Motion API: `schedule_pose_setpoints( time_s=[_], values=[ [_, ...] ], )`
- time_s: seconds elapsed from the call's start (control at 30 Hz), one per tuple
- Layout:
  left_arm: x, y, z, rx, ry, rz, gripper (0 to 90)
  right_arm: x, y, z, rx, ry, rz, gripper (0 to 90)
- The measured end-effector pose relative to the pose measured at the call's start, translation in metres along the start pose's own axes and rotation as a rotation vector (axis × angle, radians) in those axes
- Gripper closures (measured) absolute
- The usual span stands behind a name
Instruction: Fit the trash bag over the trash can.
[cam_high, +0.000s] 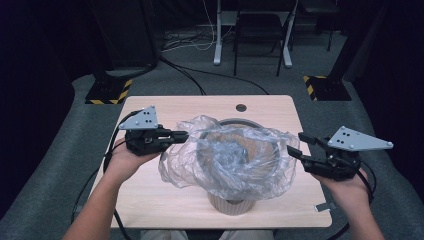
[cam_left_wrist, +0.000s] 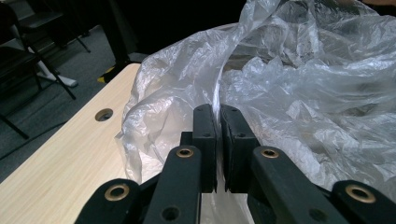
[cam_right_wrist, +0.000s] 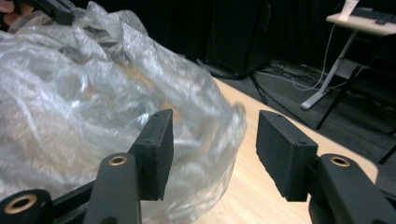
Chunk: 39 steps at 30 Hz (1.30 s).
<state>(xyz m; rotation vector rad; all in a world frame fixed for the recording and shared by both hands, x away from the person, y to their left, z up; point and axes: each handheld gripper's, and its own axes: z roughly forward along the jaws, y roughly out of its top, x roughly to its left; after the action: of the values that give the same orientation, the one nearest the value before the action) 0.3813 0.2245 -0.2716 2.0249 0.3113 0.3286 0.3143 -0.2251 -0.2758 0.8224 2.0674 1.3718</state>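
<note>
A dark room with a grey carpet surrounds a light wooden table, and black chairs and white desk legs stand behind it on the far side. On the table stands a round ribbed bin, and a clear plastic bag is spread loosely over its rim and hangs outside it on all sides.

The left gripper is held level in the person's left hand, and it points to the bag from the left side of the bin. In the left gripper view its two black jaws stand almost together, and a thin fold of the bag passes up between the pads, so this claw pinches the plastic at the edge nearest to it. The rest of the bag rises in front of these jaws and to their right.

The right gripper is in the right hand at the opposite side of the bin. In the right gripper view its jaws are about half open; the crumpled edge of the bag bulges just in front of the gap, and the pads do not press on it. The bag lies mostly to the left of this claw, and bare table is on its right.
</note>
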Motion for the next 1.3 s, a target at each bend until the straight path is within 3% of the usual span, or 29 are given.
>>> schedule_pose_setpoints(
  time_s=[0.13,0.23,0.33,0.43,0.5,0.53,0.6,0.7,0.77,0.9,1.07,1.17,1.3],
  values=[
    [0.000,0.003,0.005,0.021,0.000,0.015,84.6,-0.001,0.009,-0.001,-0.024,-0.020,-0.016,44.4],
    [0.002,0.003,0.007,0.023,-0.010,0.010,84.6,-0.003,0.014,0.001,-0.046,0.016,-0.013,42.9],
    [0.003,0.004,0.010,0.025,-0.017,0.011,84.4,-0.005,0.017,0.013,-0.021,0.043,-0.054,44.7],
    [0.007,0.005,0.016,0.032,-0.018,0.005,83.8,-0.015,0.015,0.029,0.003,0.061,-0.029,47.3],
    [0.012,0.004,0.021,0.048,-0.010,0.000,83.1,-0.023,0.011,0.036,0.007,0.098,0.013,54.7],
    [0.015,0.004,0.023,0.053,-0.007,-0.006,82.8,-0.026,0.009,0.039,0.010,0.116,0.028,62.9],
    [0.020,0.001,0.026,0.054,-0.002,-0.018,82.7,-0.028,0.005,0.043,0.016,0.143,0.038,73.0],
    [0.026,-0.003,0.029,0.047,0.002,-0.041,82.4,-0.029,0.004,0.048,0.043,0.133,0.033,85.6],
    [0.026,-0.004,0.029,0.047,-0.011,-0.041,82.6,-0.028,0.004,0.051,0.055,0.130,0.027,89.3],
    [0.018,-0.003,0.027,0.056,-0.035,-0.017,82.8,-0.022,0.005,0.048,0.069,0.136,0.000,89.9],
    [0.008,0.000,0.021,0.035,-0.081,-0.014,83.2,-0.011,0.004,0.035,0.065,0.128,-0.031,90.0],
    [0.003,0.005,0.020,0.039,-0.083,0.007,83.2,-0.007,0.006,0.022,0.050,0.109,-0.047,90.0],
    [0.003,0.011,0.018,0.027,-0.079,0.004,83.0,-0.010,0.009,0.014,0.044,0.079,-0.049,90.0]
  ],
)
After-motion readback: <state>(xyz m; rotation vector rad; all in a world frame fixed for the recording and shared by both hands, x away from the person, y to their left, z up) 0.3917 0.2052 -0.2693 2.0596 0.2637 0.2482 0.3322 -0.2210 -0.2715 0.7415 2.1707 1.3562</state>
